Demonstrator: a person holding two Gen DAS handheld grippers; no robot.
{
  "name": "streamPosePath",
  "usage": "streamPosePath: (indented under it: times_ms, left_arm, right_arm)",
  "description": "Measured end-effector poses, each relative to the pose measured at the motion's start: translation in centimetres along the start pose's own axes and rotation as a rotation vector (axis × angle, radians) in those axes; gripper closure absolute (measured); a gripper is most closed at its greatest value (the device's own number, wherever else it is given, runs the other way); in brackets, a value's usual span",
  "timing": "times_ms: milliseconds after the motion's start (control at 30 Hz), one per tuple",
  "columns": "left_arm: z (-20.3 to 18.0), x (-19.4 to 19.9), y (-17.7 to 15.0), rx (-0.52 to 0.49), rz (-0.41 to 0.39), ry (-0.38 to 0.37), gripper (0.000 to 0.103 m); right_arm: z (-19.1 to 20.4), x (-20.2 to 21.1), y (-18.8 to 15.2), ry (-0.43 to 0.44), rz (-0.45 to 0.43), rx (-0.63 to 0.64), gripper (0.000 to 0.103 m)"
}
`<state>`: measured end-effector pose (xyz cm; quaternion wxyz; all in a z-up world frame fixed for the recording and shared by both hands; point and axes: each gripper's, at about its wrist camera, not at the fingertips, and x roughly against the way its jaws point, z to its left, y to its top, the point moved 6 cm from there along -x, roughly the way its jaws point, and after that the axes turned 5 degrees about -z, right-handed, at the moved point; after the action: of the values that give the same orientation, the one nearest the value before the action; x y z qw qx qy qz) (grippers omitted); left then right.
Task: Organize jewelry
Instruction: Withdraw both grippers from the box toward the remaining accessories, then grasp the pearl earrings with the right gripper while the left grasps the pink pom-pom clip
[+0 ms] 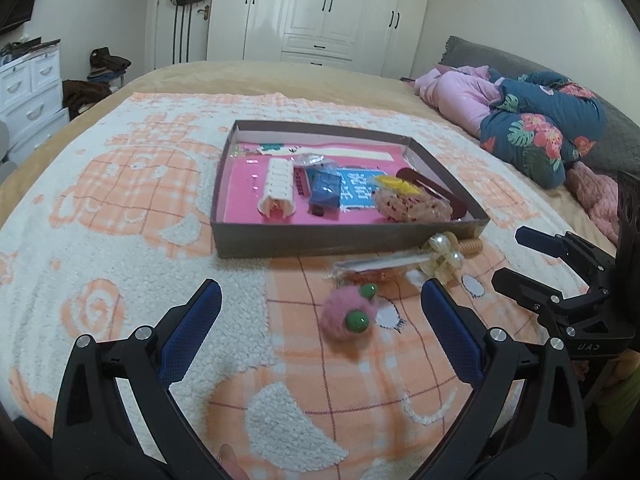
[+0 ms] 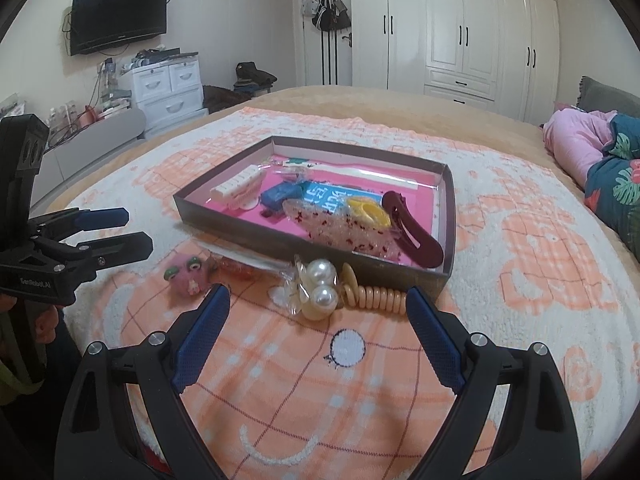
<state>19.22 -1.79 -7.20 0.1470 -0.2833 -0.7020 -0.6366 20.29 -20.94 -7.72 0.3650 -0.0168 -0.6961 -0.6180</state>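
Peach-and-white terry blanket (image 1: 120, 208) is spread over the bed, and both pairs of tongs are held low above it, each spread wide with nothing between the blue pads. Ahead of the left tongs (image 1: 320, 312), just beyond the gap between the fingers, a pink pompom (image 1: 350, 314) with two green beads is seen lying on the blanket; slightly farther on lies a clear-wrapped hair clip (image 1: 376, 266) over something orange. Ahead of the right tongs (image 2: 318, 312), close to the fingertips, a pearl hair ornament (image 2: 320, 286) is seen, with a cream spiral hair tie (image 2: 374, 292) just beside it, near the right finger. These loose pieces are all lying just outside the near wall of a shallow dark cardboard box (image 2: 280, 236), which is set farther ahead of both tongs. Inside the box, on a pink lining, several pieces are gathered: a white segmented hair clip (image 2: 238, 188), a blue clip (image 2: 280, 196), a clear pouch with red flecks (image 2: 340, 228), a yellow piece (image 2: 368, 210) and a dark red hair claw (image 2: 412, 228) toward the right wall. In the right wrist view the left tongs are seen off to the left, open, and a hand is partly visible beneath them. Well beyond the box, white wardrobes (image 2: 460, 28) are seen, and a folded floral quilt (image 1: 540, 128) lies far to the right.
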Motion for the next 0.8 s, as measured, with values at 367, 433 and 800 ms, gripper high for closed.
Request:
streamPosePath:
  times_ms: [367,433,800]
  left_arm:
    - [-0.7,-2.0,-1.9,-0.038,0.059,0.009,0.012]
    - [-0.8,-2.1,-2.0,-0.046,0.059,0.014,0.012]
    - [-0.8,-3.1,-2.1,-0.050,0.070,0.016,0.023]
  right_arm:
    - [-1.2,-2.3,-1.1,0.031,0.065,-0.056,0.034]
    - [-1.4,-2.8,-1.3,0.044,0.077,-0.072,0.042]
    - [-0.5,-4.5,-1.2,0.084,0.100,-0.052,0.059]
